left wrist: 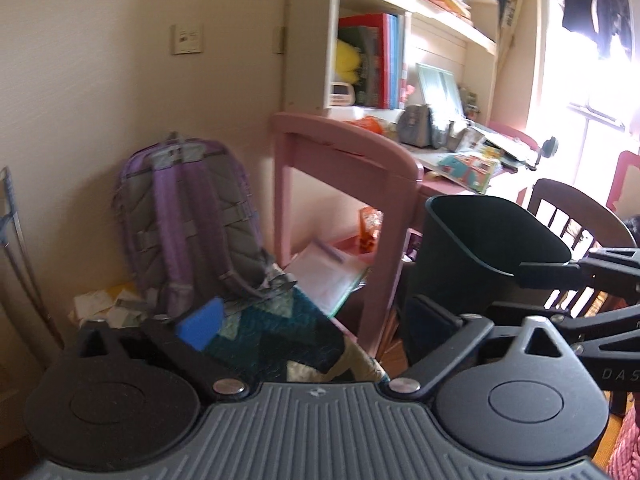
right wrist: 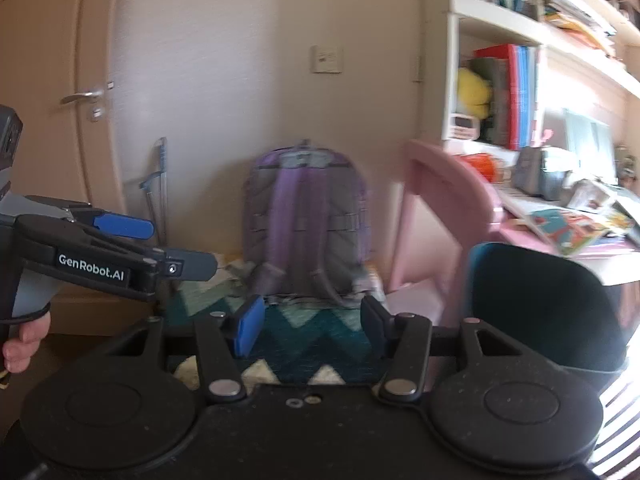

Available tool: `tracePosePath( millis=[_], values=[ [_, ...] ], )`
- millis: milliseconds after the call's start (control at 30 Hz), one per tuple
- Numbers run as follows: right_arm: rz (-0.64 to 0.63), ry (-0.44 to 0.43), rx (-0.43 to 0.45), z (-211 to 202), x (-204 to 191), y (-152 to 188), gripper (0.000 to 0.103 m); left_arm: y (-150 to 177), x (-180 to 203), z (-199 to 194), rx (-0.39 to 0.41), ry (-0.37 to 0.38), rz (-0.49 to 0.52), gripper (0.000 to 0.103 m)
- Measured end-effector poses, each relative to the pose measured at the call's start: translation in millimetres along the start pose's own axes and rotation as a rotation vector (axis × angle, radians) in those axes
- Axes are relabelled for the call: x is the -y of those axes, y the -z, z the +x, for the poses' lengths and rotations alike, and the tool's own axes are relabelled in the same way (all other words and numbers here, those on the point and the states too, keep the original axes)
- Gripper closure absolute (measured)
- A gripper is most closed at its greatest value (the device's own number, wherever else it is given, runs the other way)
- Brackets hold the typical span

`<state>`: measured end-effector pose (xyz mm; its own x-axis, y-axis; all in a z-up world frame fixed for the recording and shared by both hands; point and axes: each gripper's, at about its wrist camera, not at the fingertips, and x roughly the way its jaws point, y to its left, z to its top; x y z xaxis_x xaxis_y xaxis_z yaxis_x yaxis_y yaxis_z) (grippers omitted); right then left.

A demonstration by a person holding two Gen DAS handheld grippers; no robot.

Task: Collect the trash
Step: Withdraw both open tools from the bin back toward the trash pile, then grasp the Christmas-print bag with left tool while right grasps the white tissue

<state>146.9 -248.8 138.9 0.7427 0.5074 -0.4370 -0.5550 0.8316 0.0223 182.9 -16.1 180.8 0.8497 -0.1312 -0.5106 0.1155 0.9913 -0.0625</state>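
A black trash bin (left wrist: 480, 256) stands by the pink desk and shows at the right of the right wrist view (right wrist: 544, 304). My left gripper (left wrist: 316, 316) is open and empty, above a patterned rug, left of the bin. My right gripper (right wrist: 308, 320) is open and empty, pointing at a purple backpack (right wrist: 306, 220). The left gripper also shows at the left of the right wrist view (right wrist: 172, 246). Scraps of paper (left wrist: 104, 304) lie on the floor left of the backpack (left wrist: 192, 224). An orange wrapper (left wrist: 370, 226) sits under the desk.
A pink desk (left wrist: 352, 160) with cluttered books and shelves (left wrist: 400, 40) stands on the right. A dark wooden chair (left wrist: 576, 216) stands behind the bin. A door (right wrist: 64, 100) is at left. A teal zigzag rug (right wrist: 320, 332) covers the floor. Papers (left wrist: 328, 272) lie under the desk.
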Motion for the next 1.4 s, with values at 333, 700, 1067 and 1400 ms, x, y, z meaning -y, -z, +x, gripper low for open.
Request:
tracePosePath(
  millis=[333, 700, 1067, 1400],
  values=[
    [-0.013, -0.152, -0.094, 75.1, -62.6, 28.0, 0.048, 66.1, -87.6, 3.4, -0.024, -0.091, -0.188, 0.001],
    [-0.022, -0.231, -0.264, 176.6, -104.0, 88.3, 0.047, 159.1, -164.1, 50.4, -0.16, -0.265, -0.303, 0.001],
    [-0.005, -0.251, -0.452, 277.0, -107.7, 176.0, 0.047, 258.3, -213.2, 133.0, -0.407, -0.341, -0.369, 0.001],
    [-0.038, -0.248, -0.668, 365.6, -111.9, 270.1, 0.047, 315.7, -225.1, 226.4, -0.631, -0.184, 0.011, 0.001]
  ],
)
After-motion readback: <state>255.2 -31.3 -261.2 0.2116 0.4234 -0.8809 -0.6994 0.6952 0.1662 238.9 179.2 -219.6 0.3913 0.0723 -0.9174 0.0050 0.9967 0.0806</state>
